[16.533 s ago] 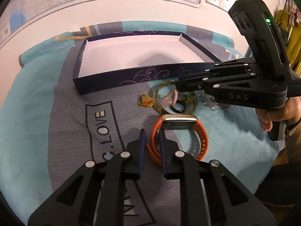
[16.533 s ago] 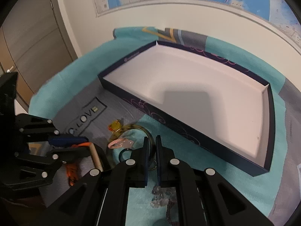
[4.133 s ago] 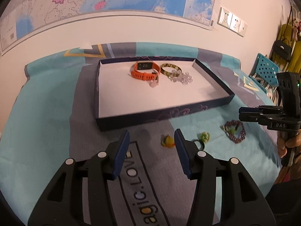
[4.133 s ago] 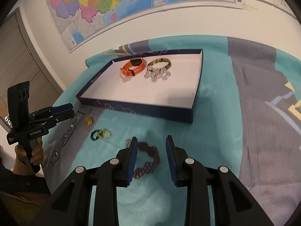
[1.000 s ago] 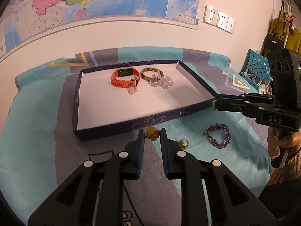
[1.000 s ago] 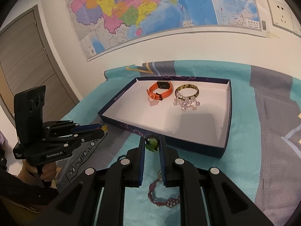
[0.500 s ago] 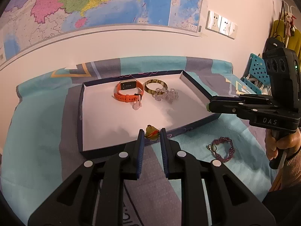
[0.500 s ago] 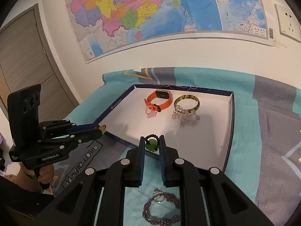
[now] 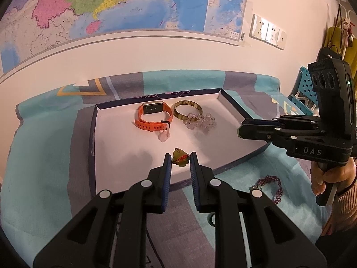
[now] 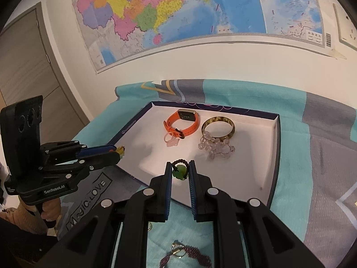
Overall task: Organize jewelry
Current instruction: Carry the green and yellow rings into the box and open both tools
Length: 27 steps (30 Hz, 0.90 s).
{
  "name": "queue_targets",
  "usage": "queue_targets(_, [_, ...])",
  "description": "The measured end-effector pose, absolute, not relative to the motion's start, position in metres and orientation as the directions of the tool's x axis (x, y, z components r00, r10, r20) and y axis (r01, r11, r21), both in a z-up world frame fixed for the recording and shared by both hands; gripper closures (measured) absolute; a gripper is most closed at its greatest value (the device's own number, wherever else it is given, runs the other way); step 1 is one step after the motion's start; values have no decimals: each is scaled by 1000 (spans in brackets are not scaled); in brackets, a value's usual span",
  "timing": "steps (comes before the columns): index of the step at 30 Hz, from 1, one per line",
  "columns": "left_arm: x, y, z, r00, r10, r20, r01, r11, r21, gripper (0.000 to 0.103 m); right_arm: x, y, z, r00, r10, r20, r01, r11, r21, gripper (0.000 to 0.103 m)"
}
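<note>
— We have two small pieces in the air over the tray. Our left tool is narrow, pinching the yellow-green charm above the tray's near half, on the near side of the orange watch. How do we set it down well?

— We'd bring it low over the bare white floor just near of the watch and its pale pink ring, then ease the blue pads apart. Dropped from height, a light charm like that would likely bounce toward the tray wall.

— And to the right of the watch?

— The amber bangle sits there with the clear bead bracelet touching its near edge. Our right tool is also narrow, gripping the green pendant ring above the floor near of those beads. We'd place it near of the bracelet, apart from it, so the cord doesn't tangle in the beads.

— Anything outside the tray?

— The maroon beaded bracelet lies on the bed cover, near of the tray's right end. We judge that goes next.
</note>
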State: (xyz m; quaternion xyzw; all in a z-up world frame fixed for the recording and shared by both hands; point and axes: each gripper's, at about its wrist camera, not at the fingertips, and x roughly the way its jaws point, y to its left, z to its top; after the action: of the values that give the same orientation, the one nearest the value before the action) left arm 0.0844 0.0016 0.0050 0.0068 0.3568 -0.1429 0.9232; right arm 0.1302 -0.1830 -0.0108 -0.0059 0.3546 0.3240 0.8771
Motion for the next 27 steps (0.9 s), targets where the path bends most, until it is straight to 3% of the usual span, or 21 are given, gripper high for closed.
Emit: queue_targets(27, [133, -4, -21, 662, -230, -714, 242, 966, -86, 86, 179, -151, -37, 503, 485, -715, -551, 818, 167, 90])
